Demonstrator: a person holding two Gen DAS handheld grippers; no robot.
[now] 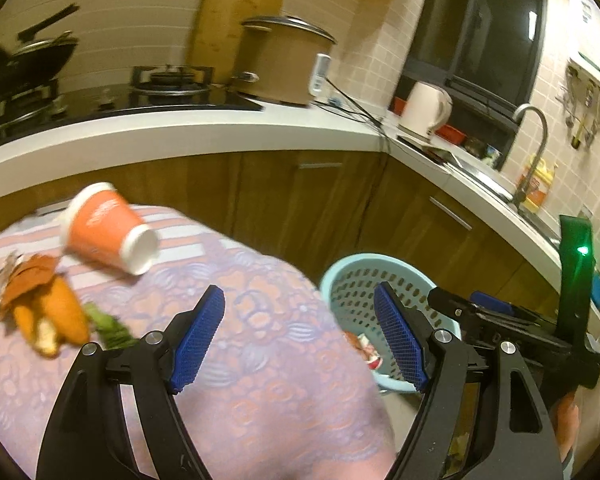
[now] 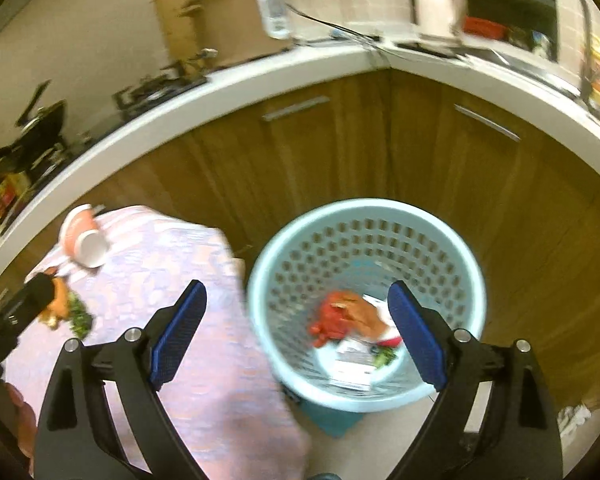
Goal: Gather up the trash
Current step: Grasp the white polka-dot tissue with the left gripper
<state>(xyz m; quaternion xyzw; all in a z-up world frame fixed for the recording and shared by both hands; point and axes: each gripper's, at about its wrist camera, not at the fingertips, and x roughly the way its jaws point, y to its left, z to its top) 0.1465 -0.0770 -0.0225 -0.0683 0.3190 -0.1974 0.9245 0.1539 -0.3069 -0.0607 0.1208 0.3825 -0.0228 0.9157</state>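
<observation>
Both grippers, left gripper [image 1: 300, 336] and right gripper [image 2: 298, 334], gape empty. Orange paper cup [image 1: 108, 228] lies toppled on the lace-covered table [image 1: 268, 380]; pale-blue perforated plastic basket [image 2: 364, 216] stands beside. Grasp the cup across its body.

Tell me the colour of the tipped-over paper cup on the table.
The paper cup is orange with white rim and base, clearest in the left wrist view.

Cup [image 1: 108, 229] and, seemingly, peels [image 1: 46, 312] on table [image 1: 260, 360], basket [image 2: 364, 304] right.

home kitchen | gas stove [image 1: 168, 80] | rice cooker [image 1: 280, 60] | kettle [image 1: 424, 110] | sink faucet [image 1: 536, 144] | wood cabs [image 1: 300, 200]
</observation>
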